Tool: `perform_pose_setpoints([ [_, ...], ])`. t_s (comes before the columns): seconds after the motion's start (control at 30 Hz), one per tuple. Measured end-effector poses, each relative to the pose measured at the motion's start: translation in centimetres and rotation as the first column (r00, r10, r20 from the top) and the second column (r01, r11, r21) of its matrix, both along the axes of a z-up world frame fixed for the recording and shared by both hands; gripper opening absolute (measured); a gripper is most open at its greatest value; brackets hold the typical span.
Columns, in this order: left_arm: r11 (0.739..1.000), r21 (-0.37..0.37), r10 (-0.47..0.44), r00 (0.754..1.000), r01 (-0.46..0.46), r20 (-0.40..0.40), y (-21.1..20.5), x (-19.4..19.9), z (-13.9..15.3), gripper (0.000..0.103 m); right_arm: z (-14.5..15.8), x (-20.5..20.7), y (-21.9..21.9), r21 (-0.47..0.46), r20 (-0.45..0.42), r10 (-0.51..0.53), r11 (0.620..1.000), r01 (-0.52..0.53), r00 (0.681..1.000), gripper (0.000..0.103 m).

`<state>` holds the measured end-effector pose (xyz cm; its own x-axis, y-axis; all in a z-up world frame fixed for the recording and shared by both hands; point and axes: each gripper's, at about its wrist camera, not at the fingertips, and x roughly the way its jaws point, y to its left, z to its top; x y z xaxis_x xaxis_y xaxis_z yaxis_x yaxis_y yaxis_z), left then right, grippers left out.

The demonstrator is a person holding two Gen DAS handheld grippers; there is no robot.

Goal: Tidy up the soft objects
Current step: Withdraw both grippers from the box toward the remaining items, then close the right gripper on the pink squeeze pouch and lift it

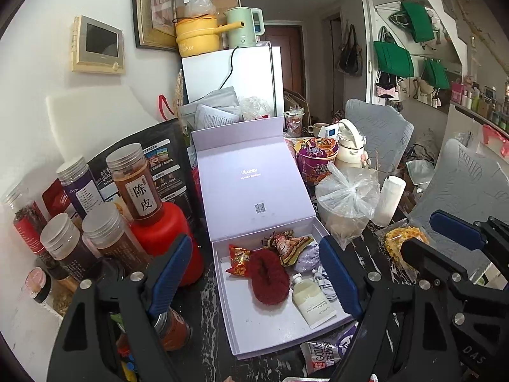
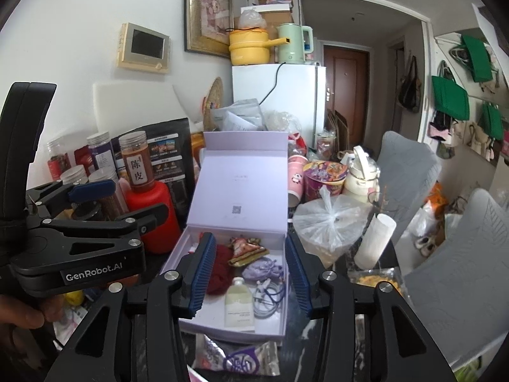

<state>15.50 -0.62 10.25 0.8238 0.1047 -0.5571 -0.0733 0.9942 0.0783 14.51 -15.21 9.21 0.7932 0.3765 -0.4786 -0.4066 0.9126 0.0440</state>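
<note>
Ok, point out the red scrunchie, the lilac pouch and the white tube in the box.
red scrunchie point(image 1: 268, 276), left wrist view, on its fuzzy ring.
lilac pouch point(image 2: 261, 269), right wrist view, on its gathered body.
white tube point(image 1: 310, 300), left wrist view, on the flat label side.

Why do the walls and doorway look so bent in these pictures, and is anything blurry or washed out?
Left wrist view: the fisheye lens bows the fridge and doorway, with black corners; the open lavender box is sharp, its lid slightly glary. Right wrist view: the same curving, the picture frame leans; the right tool looms large and crisp, the room evenly lit with soft shadows.
</note>
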Motion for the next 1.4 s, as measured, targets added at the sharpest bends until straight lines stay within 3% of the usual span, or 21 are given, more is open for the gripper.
perform_pose_setpoints([
  [0.07, 1.0, 0.0, -0.005, 1.0, 0.005, 0.014, -0.1, -1.0, 0.1, 0.103, 0.1, -0.9, -0.3, 0.002, 0.005, -0.006, 1.0, 0.006, 1.0, 0.048],
  [0.4, 1.0, 0.007, -0.03, 0.999, 0.03, 0.023, -0.4, -4.6, -0.5, 0.103, -0.9, -4.7, -1.3, 0.008, 0.0, -0.02, 1.0, 0.02, 1.0, 0.06],
  [0.6, 0.996, -0.053, -0.071, 0.997, 0.073, 0.036, -0.1, -6.8, -1.2, 0.103, -2.1, -6.5, -1.4, -0.003, -0.012, -0.029, 1.0, 0.029, 1.0, 0.061],
  [0.8, 0.996, -0.057, -0.069, 0.997, 0.071, 0.037, 0.3, -8.4, -2.2, 0.103, -3.6, -8.0, -1.2, -0.005, -0.042, -0.023, 1.0, 0.022, 0.999, 0.061],
  [1.03, 0.995, -0.061, -0.084, 0.996, 0.082, -0.025, 0.4, -9.2, -4.9, 0.103, -6.1, -9.2, -0.8, 0.001, -0.099, 0.001, 1.0, -0.001, 0.995, 0.062],
  [1.17, 0.992, -0.091, -0.098, 0.992, 0.09, -0.079, 0.7, -9.3, -7.1, 0.103, -8.2, -9.3, -0.5, -0.006, -0.144, 0.02, 1.0, -0.021, 0.989, 0.064],
  [1.4, 0.995, -0.075, -0.071, 0.986, 0.061, -0.15, 1.6, -9.6, -10.4, 0.103, -12.7, -9.0, 0.2, -0.035, -0.252, 0.047, 0.998, -0.057, 0.967, 0.064],
])
